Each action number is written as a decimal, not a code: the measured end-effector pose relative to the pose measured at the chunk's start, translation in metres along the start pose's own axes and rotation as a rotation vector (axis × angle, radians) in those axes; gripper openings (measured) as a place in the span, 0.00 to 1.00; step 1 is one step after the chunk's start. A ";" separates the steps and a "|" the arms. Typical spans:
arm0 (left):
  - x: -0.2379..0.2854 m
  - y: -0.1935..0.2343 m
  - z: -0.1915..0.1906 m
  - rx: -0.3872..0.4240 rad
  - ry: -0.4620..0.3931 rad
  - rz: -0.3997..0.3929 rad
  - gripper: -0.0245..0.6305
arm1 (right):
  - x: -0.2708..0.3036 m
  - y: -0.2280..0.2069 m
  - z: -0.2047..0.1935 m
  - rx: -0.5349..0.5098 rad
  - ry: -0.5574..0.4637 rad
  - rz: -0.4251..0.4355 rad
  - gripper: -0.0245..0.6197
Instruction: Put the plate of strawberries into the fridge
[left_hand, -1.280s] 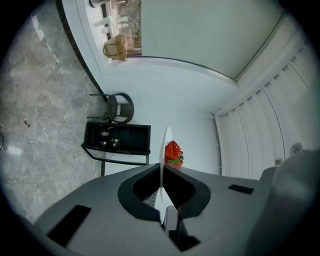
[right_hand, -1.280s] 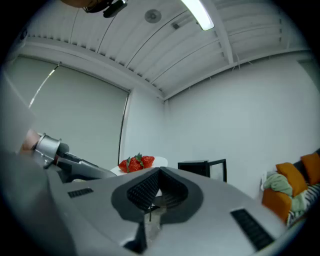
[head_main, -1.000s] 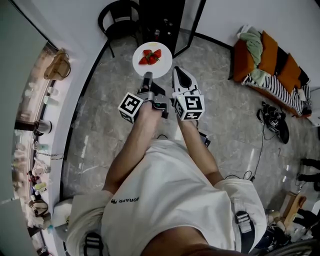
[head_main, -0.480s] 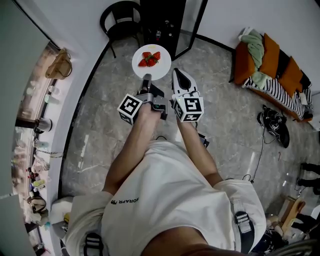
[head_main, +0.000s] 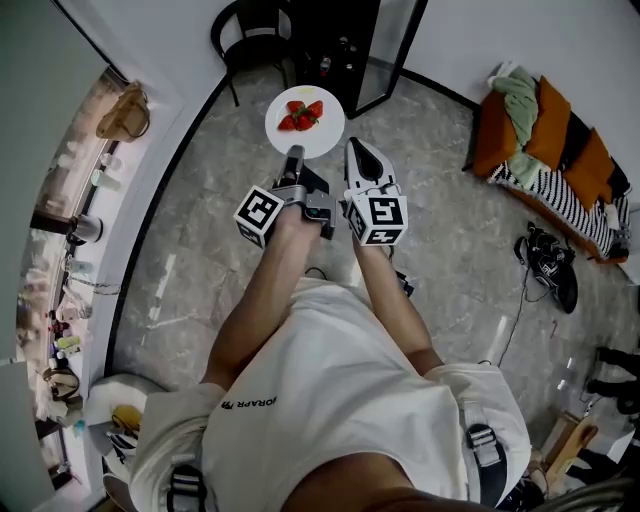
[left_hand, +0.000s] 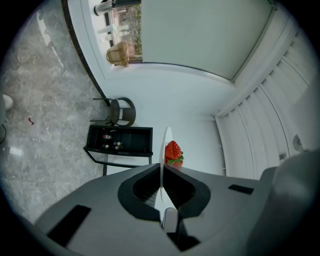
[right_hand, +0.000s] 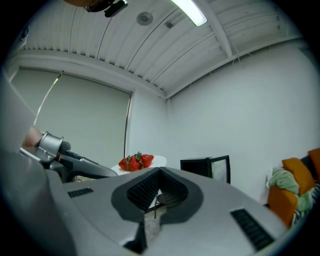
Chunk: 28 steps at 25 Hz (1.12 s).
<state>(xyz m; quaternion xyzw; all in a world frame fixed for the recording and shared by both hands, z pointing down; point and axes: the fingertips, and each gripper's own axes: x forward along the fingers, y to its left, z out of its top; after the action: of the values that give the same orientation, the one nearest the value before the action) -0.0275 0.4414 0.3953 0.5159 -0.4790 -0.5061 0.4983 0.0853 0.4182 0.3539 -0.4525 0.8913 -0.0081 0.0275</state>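
A white plate (head_main: 305, 122) with several red strawberries (head_main: 302, 113) is carried level above the grey floor. My left gripper (head_main: 293, 155) is shut on the plate's near rim. In the left gripper view the plate (left_hand: 165, 142) shows edge-on between the jaws, with the strawberries (left_hand: 173, 152) past my left gripper (left_hand: 161, 169). My right gripper (head_main: 362, 158) rides just right of the plate, shut and holding nothing. From my right gripper (right_hand: 160, 172) the strawberries (right_hand: 135, 162) show to the left. The small black fridge (head_main: 340, 45) stands ahead, its glass door (head_main: 395, 60) swung open.
A black chair (head_main: 250, 35) stands left of the fridge against the white wall. A counter with a basket (head_main: 125, 112) runs along the left. At the right lie orange cushions with clothes (head_main: 550, 150) and a black bag (head_main: 548, 265). Bottles sit inside the fridge (left_hand: 120, 141).
Both grippers and the plate have advanced together toward the fridge, which now sits a little nearer in the head view. The grip on the plate is unchanged.
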 end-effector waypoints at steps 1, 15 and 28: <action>0.000 0.003 0.000 0.000 -0.003 0.007 0.05 | 0.000 -0.001 -0.002 0.003 0.003 0.001 0.06; 0.093 0.045 0.022 -0.032 0.016 0.048 0.05 | 0.074 -0.040 -0.028 0.000 0.038 -0.033 0.06; 0.251 0.038 0.084 0.009 0.074 0.041 0.05 | 0.227 -0.091 -0.025 0.019 0.048 -0.097 0.06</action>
<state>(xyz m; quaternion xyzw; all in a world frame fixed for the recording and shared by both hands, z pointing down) -0.1034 0.1871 0.4223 0.5266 -0.4728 -0.4743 0.5236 0.0234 0.1813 0.3728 -0.4947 0.8686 -0.0285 0.0100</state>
